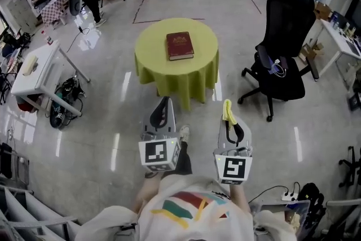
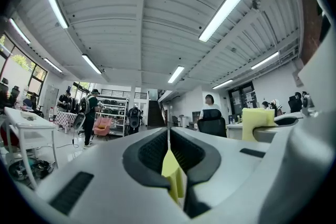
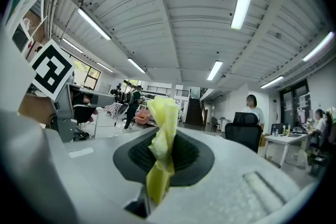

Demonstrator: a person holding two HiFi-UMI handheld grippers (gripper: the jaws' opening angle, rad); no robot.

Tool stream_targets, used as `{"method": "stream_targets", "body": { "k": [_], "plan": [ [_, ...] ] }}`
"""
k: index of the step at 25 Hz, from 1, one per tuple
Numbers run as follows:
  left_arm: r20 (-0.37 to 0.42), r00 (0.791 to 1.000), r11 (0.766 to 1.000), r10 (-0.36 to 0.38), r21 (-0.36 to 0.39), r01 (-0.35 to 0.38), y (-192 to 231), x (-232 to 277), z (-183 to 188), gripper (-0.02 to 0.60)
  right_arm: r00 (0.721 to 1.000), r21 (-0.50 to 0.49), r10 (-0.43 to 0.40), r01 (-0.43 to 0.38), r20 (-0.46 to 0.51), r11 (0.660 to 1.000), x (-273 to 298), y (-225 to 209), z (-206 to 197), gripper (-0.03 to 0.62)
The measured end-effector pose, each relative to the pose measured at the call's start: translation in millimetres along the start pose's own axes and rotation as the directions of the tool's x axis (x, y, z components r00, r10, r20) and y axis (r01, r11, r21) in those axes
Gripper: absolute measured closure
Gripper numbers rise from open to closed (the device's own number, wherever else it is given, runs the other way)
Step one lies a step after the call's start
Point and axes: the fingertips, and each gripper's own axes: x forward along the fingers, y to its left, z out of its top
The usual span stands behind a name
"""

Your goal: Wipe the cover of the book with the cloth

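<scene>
Two hand-held grippers facing a book across the floor.
Left gripper [image 1: 164, 103], jaws shut and empty; red book [image 1: 179, 45] flat on the round yellow-draped surface [image 1: 151, 59] ahead, well apart; right gripper [image 1: 229, 121], jaws pinched on a yellow cloth [image 1: 227, 107].

1. Standing on a shiny grey floor [image 1: 113, 121]: a round table [image 1: 149, 48], wearing a yellow-green tablecloth [image 1: 180, 84] hanging well down its sides.
2. Lying flat near the middle: a closed dark red book [image 1: 179, 45].
3. Standing nearby, right: a black office chair [image 1: 285, 53].
</scene>
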Motion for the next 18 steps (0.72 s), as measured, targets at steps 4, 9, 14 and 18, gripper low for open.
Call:
{"method": "stream_targets", "body": {
  "k": [4,9,14,18],
  "plan": [
    [0.013,1.000,1.000,-0.007,-0.022,0.007,20.6,52.6,-7.4,0.560,0.999,-0.009,-0.032,0.032,0.011,0.999,47.2,-15.0,-3.5,0.566],
    [0.013,1.000,0.999,-0.025,-0.038,0.025,50.6,132.0,-10.7,0.560,0.999,-0.016,-0.044,0.044,0.021,0.999,125.4,-23.4,-1.8,0.566],
    [0.001,0.999,0.998,-0.047,-0.042,0.047,86.5,221.6,-8.2,0.561,1.000,-0.029,-0.014,0.015,0.015,0.999,223.7,-21.3,7.1,0.566],
    [-0.005,0.998,0.998,-0.061,-0.027,0.061,118.4,291.0,3.1,0.561,0.999,0.002,-0.002,0.002,0.044,1.000,302.2,-22.4,26.3,0.566]
  ]
}}
